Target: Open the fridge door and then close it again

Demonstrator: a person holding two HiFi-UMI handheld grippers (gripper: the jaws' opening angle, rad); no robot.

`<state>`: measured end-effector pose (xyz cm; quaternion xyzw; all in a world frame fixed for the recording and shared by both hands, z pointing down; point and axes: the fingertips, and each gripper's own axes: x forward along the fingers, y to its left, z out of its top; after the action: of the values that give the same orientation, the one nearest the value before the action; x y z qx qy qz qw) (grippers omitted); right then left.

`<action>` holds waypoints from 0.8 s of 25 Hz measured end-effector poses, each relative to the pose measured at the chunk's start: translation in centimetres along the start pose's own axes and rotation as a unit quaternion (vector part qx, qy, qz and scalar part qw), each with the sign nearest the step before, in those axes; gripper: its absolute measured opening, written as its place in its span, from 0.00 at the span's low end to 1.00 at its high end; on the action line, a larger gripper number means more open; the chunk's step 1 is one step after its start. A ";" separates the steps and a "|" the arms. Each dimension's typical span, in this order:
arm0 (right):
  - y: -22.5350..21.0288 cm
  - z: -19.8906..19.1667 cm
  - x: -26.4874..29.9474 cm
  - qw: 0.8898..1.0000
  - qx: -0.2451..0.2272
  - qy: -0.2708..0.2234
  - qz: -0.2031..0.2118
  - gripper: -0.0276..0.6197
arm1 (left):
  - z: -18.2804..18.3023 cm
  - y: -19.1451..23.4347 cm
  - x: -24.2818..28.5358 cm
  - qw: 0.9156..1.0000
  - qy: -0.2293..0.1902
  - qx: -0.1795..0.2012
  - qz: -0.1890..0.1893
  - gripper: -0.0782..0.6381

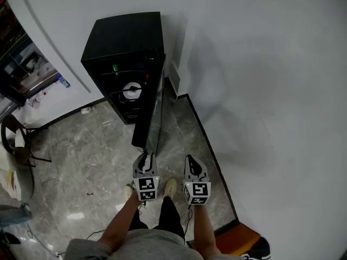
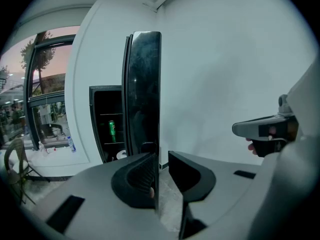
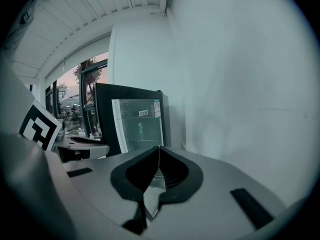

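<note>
Fridge (image 1: 124, 42), a boxy black cabinet, stands in the corner w/ door (image 1: 147, 115) swung wide. My L tongs (image 1: 143, 158) sit part-spread astride its edge, touching the slick dark glass on 1 side only, prob. to steer it. R tongs (image 1: 191, 160) are pressed together, empty.

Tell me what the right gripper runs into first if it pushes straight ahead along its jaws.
Most likely the open fridge door: the shut right gripper lines up with the right edge of its glass face. Depth is unclear; slightly further right it would reach the white wall instead.
</note>
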<state>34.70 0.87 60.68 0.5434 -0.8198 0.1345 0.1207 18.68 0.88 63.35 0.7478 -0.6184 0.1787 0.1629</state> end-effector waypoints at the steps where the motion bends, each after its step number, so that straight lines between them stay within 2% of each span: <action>1: -0.3 -0.1 -0.2 1.000 0.001 -0.001 -0.003 0.08 | 0.0 -0.2 0.0 1.000 0.001 -0.001 0.002 0.20; 20: -2.3 -0.8 -1.4 1.000 0.009 -0.003 -0.014 0.08 | -0.1 -2.8 0.3 1.000 0.003 -0.006 0.006 0.20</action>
<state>37.36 1.53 61.18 0.5561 -0.8114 0.1384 0.1150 21.43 1.19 63.46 0.7423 -0.6238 0.1779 0.1681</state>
